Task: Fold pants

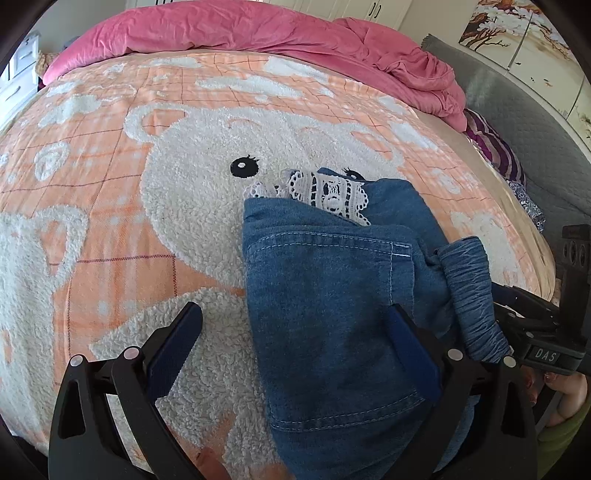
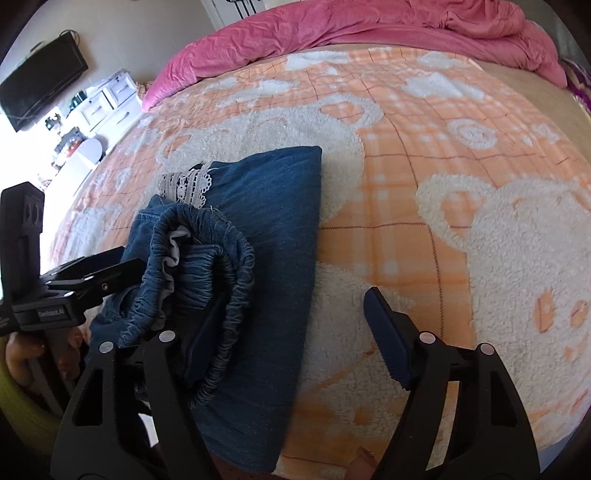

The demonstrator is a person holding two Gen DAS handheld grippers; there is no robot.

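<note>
Blue denim pants [image 1: 332,295] with a white lace trim [image 1: 325,192] lie folded on the orange bear-print blanket [image 1: 147,166]. The gathered elastic waistband [image 1: 472,295] is bunched up on the right side. My left gripper [image 1: 295,332] is open, its right finger [image 1: 413,347] resting over the denim, its left finger over the blanket. In the right wrist view the pants [image 2: 273,258] lie left of centre, with the waistband [image 2: 207,266] on top. My right gripper [image 2: 288,343] is open, its left finger [image 2: 199,354] pushed into the waistband loop, its right finger over the blanket [image 2: 461,221].
A crumpled pink duvet [image 1: 258,33] lies across the far end of the bed. A grey headboard or sofa [image 1: 517,110] and striped fabric [image 1: 495,147] are at the right. White drawers [image 2: 107,99] and a dark screen [image 2: 40,81] stand beyond the bed's left side.
</note>
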